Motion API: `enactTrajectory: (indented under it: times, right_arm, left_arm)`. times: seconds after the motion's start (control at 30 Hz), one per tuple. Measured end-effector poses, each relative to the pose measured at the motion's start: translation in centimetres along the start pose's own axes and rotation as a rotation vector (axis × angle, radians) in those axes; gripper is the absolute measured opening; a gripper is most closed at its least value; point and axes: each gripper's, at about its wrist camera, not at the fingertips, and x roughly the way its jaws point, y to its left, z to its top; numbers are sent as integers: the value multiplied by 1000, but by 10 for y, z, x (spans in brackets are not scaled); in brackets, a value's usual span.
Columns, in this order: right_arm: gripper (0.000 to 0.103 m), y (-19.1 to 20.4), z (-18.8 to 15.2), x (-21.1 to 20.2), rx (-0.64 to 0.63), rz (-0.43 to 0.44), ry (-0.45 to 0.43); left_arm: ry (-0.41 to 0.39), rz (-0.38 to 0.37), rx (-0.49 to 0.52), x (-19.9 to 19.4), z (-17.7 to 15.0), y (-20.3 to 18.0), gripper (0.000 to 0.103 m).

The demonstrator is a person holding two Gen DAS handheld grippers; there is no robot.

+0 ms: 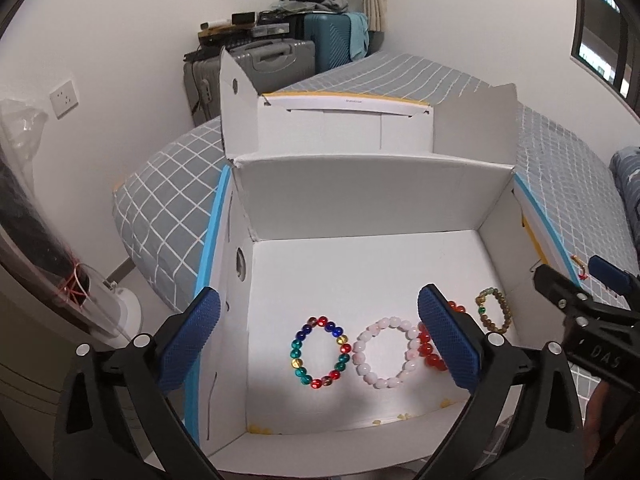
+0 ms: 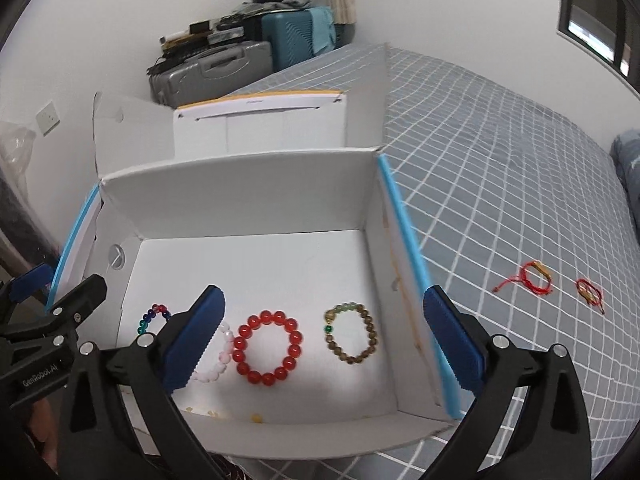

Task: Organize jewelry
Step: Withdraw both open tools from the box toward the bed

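An open white cardboard box sits on a grey checked bed. Several bead bracelets lie in a row on its floor: a multicoloured one, a pale pink one, a red one and a brown-green one. My left gripper is open and empty above the box's near left. My right gripper is open and empty over the box's right side. Two red string bracelets lie on the bed right of the box.
The box lid stands raised at the back. Suitcases and clutter stand by the far wall. A pillow lies at the right edge. The bed's corner drops off to the floor on the left.
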Motion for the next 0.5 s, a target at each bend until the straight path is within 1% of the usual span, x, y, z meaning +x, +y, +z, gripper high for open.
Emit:
enactTrajectory:
  times: [0.27,0.37,0.5]
  right_arm:
    - [95,-36,-8,-41,23,-60,-57]
    - [96,-56,-16,-57,35,-101,-76]
    - [96,-85,-28,-70,80,-135,-72]
  left_arm:
    - [-32,-53,34,-23,3,-31,97]
    - [-37,-71,55,-29,3,-48,97]
    - [-42,-106,93,-38,2,-79,97]
